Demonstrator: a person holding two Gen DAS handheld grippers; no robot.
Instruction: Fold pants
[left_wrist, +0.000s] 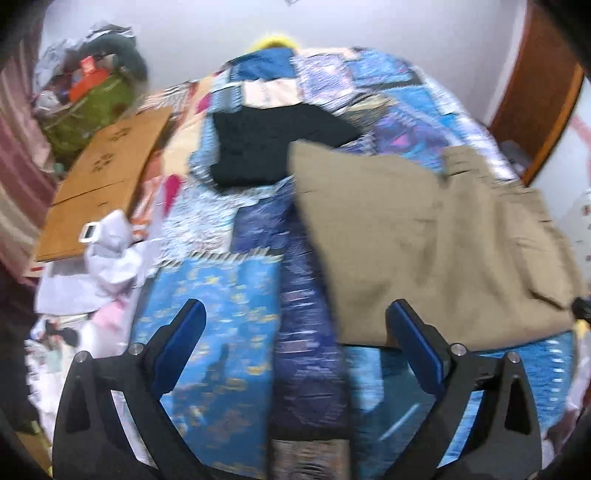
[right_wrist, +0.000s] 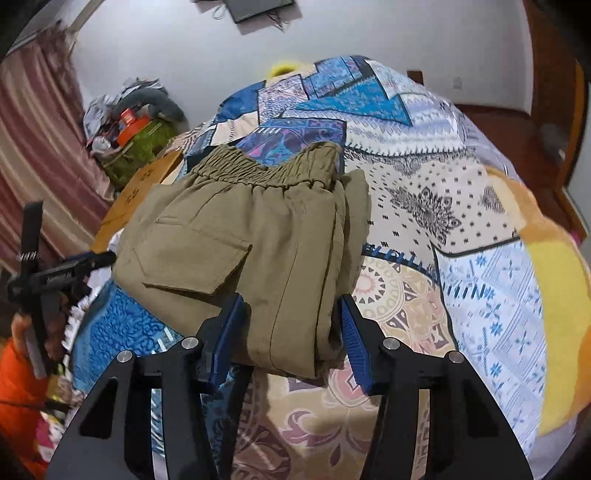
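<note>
no legible text, labels or numbers

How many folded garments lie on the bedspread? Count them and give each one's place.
2. The khaki pants lie folded in front of the right gripper. A black folded garment lies farther up the bedspread, its corner under the pants. More may be hidden.

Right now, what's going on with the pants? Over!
Left gripper open, empty. Right gripper open, straddling near edge of khaki pants. Pants folded on patchwork bedspread. Black garment beyond, nothing blocking.
</note>
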